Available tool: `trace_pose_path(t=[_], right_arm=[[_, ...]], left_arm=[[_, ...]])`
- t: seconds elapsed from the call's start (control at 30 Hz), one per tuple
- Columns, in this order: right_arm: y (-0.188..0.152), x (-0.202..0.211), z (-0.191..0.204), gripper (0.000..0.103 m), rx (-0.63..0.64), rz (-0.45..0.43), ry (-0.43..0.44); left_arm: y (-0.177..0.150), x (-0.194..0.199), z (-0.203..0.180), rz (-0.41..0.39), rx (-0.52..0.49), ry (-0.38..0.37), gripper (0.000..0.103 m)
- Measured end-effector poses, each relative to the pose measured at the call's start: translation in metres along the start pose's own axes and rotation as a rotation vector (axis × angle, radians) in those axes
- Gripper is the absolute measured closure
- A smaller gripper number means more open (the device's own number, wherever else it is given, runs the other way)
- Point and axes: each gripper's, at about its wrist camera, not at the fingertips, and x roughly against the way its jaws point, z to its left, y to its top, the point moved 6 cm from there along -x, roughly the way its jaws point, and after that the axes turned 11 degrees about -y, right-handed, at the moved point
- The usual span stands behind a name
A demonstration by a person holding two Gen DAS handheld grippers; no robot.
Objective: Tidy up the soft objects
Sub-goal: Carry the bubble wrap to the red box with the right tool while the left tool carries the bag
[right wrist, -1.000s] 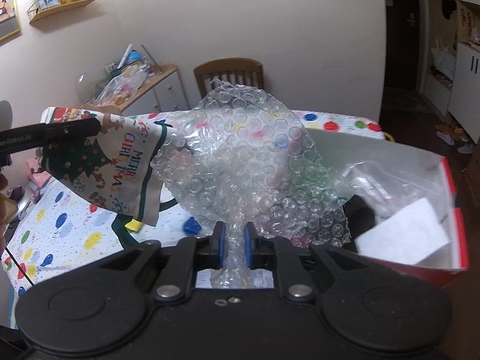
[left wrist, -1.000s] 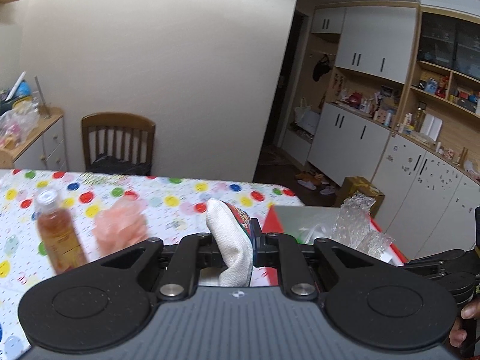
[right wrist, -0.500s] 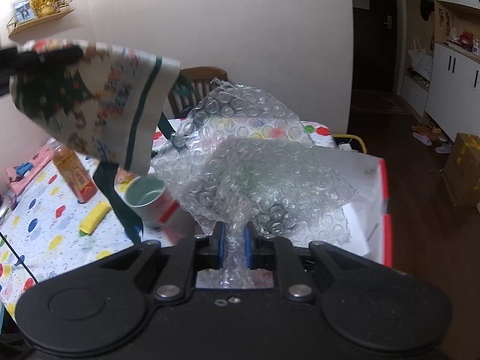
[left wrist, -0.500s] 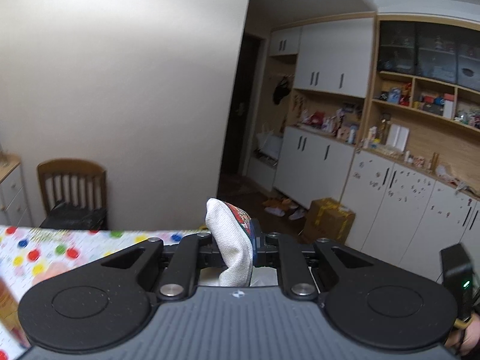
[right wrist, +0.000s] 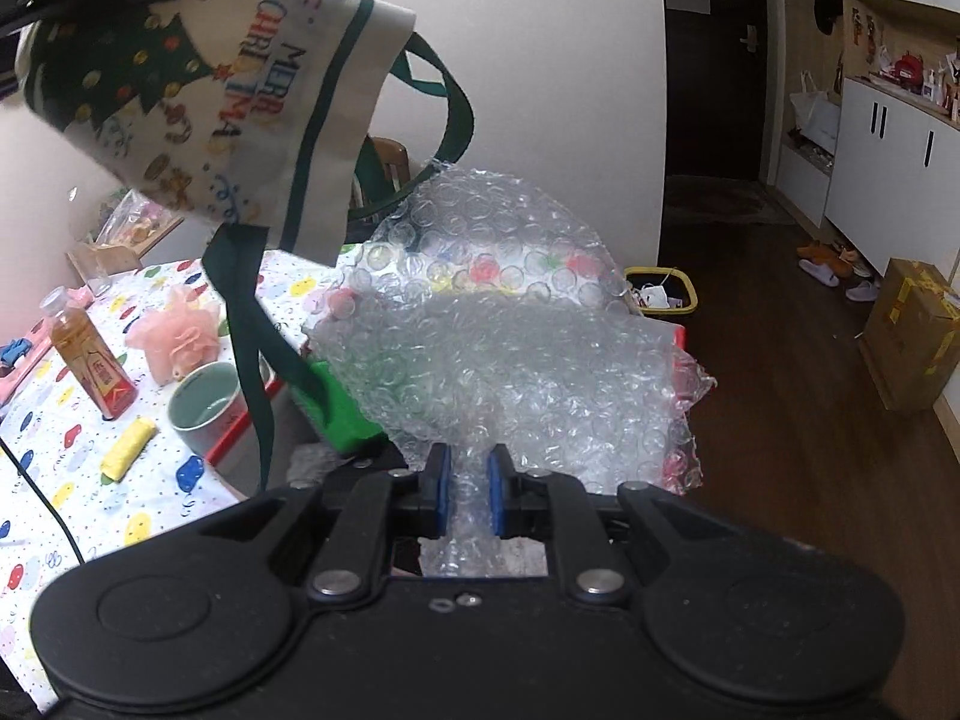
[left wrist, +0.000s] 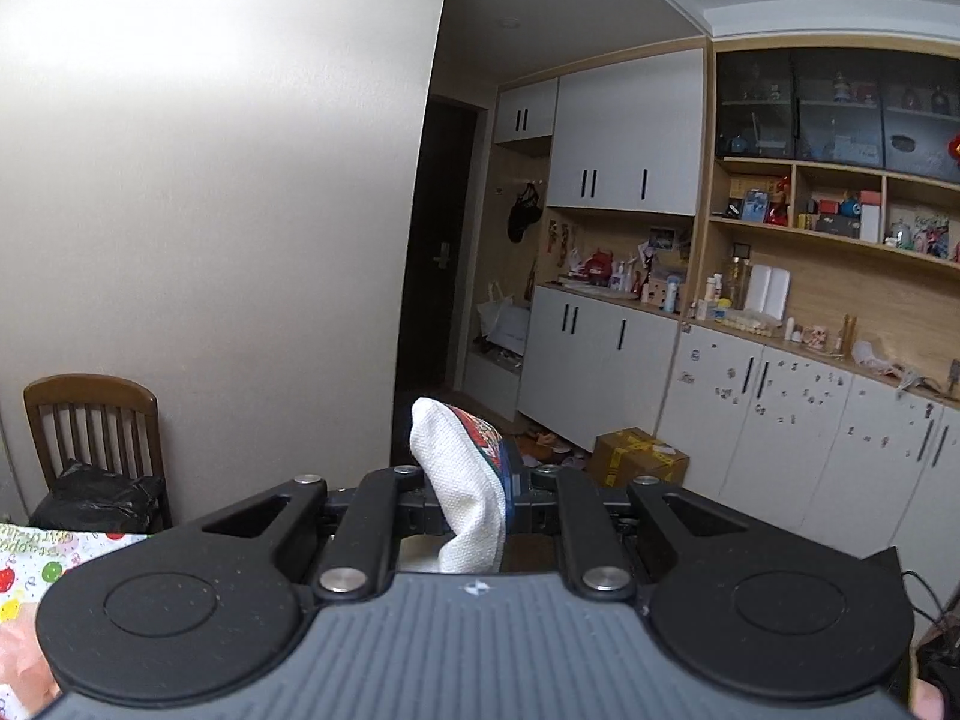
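My left gripper [left wrist: 465, 495] is shut on a white Christmas cloth bag [left wrist: 459, 480] and holds it high in the air. In the right wrist view that bag [right wrist: 204, 90] hangs at the upper left, its green straps [right wrist: 258, 330] dangling over the table. My right gripper [right wrist: 465, 489] is shut on a crumpled sheet of bubble wrap [right wrist: 510, 336], held above the red-rimmed box [right wrist: 678, 336], which it mostly hides. A pink mesh sponge [right wrist: 177, 336] lies on the dotted tablecloth [right wrist: 78, 480].
On the table stand a tea bottle [right wrist: 90, 360], a green mug [right wrist: 207, 405] and a yellow roll [right wrist: 129, 447]. A wooden chair [left wrist: 96, 438] stands against the wall. A yellow basket [right wrist: 660, 297] and a cardboard box [right wrist: 912, 336] sit on the floor.
My left gripper has risen with the bag, so the table has dropped out of its view. My right gripper has kept the bubble wrap and shifted slightly over the box.
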Motion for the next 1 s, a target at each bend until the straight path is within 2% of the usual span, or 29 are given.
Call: trace_pose_path(t=[0.13,0.27,0.5,0.7,1.0], right_arm=[[0.003,-0.014,-0.003,0.091,-0.009,0.022,0.005],[0.002,-0.028,-0.006,0.091,-0.004,0.043,0.008],[0.000,-0.051,-0.008,0.091,0.023,0.084,0.012],[0.002,-0.070,-0.003,0.091,0.086,0.126,0.012],[-0.001,-0.089,0.004,0.091,0.136,0.166,0.016]], left_arm=[[-0.012,-0.025,0.003,0.021,0.007,0.026,0.089],[-0.036,-0.047,0.013,0.077,0.046,0.052,0.089],[-0.084,-0.079,0.043,0.194,0.172,0.086,0.089],[-0.112,-0.086,0.049,0.257,0.180,0.101,0.089],[-0.139,-0.085,0.040,0.321,0.167,0.079,0.089]])
